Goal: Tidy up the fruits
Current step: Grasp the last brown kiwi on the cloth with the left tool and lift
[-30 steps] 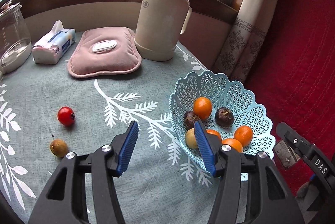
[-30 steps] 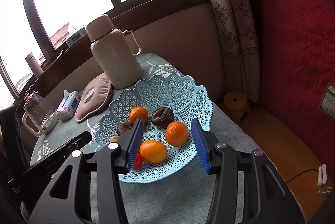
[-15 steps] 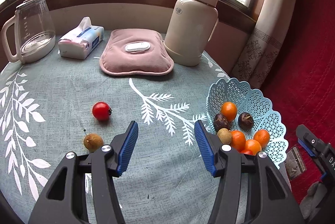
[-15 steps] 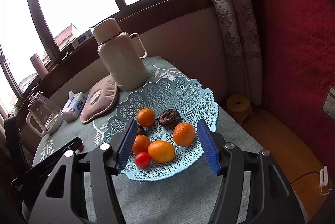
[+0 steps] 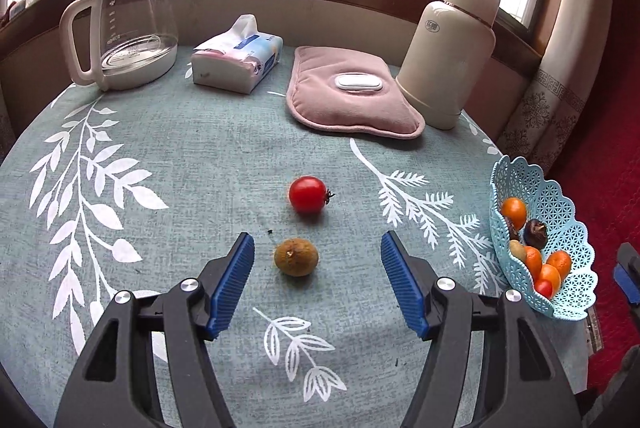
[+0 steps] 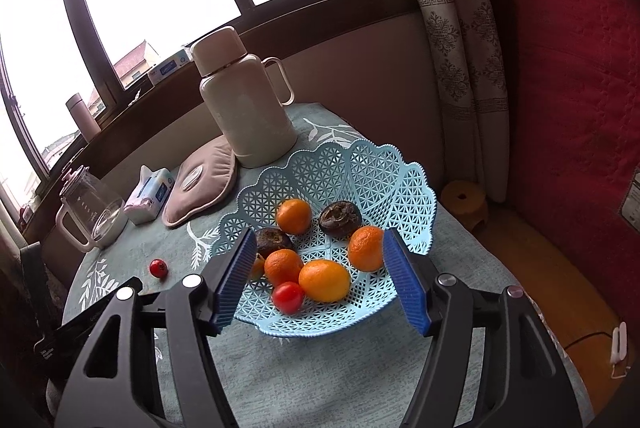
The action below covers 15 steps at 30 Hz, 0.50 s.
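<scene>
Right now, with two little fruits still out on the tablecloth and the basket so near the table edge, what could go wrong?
1. The brown fruit is small and round; the open left gripper could nudge it so it rolls instead of being caught.
2. The tomato lies just behind it and might get bumped away.
3. The basket sits close to the table edge, already full of fruit; a push from the right gripper could tip it off.
</scene>
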Each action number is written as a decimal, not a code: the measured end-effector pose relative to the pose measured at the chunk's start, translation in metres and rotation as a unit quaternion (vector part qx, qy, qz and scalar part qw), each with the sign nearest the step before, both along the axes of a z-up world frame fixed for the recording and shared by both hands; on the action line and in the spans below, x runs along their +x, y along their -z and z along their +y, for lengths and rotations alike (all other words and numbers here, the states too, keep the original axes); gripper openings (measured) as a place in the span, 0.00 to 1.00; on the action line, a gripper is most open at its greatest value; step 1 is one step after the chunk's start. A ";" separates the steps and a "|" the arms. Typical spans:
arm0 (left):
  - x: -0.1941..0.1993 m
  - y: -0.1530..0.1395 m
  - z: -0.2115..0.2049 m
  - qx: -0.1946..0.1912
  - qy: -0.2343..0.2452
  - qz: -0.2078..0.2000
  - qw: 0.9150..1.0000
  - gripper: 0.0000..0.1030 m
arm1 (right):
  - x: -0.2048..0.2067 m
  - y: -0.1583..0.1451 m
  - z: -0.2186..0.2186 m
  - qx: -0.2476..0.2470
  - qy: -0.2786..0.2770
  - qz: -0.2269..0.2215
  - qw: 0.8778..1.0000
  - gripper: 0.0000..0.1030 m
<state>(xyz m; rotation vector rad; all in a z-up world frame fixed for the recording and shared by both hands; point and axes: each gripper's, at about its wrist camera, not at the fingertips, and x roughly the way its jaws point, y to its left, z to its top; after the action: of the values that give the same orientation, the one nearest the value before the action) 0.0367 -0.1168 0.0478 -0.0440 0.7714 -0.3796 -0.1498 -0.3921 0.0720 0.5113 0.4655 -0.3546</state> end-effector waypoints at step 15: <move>0.015 0.027 0.004 0.025 -0.014 0.029 0.999 0.55 | 0.004 0.002 0.005 -0.001 -0.008 0.006 1.000 0.66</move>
<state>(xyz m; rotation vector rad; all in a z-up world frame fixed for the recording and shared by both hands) 0.0519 -0.1126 0.0213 -0.0196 0.8364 -0.3335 -0.1455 -0.3874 0.0695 0.5039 0.4817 -0.3428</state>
